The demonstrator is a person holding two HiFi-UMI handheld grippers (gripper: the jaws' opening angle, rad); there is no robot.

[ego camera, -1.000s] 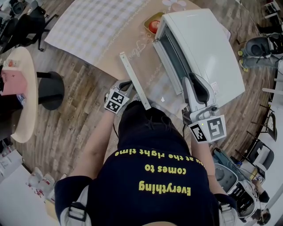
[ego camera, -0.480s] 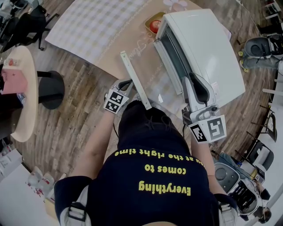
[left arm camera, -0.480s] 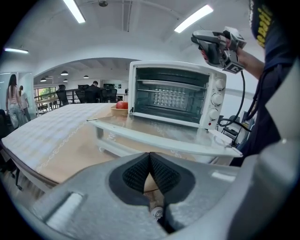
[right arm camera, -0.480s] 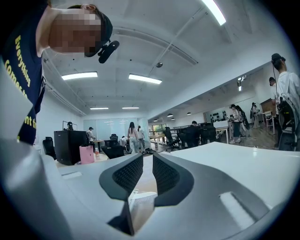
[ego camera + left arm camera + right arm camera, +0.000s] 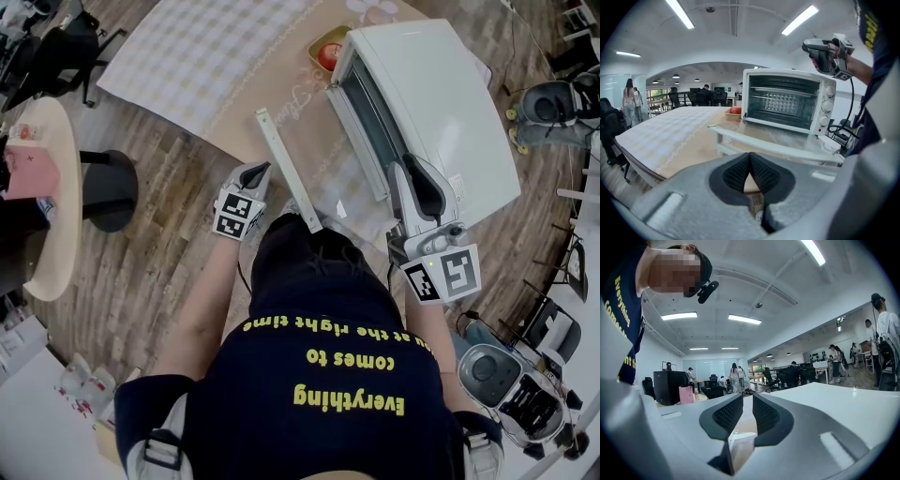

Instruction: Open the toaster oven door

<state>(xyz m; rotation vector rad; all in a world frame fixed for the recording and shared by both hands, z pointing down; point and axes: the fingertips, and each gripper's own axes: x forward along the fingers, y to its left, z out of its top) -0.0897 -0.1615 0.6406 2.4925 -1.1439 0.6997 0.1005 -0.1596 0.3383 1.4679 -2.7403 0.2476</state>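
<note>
Left tongs (image 5: 256, 172) pinched empty beside oven door (image 5: 285, 169) (shirt (image 5: 328, 427): "Everything comes to").

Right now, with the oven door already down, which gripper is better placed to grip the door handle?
Left, probably. The left gripper, jaws shut and empty, sits just beside the door handle and faces it. The right gripper is over the toaster oven's top, aimed across it, not at the handle.
</note>
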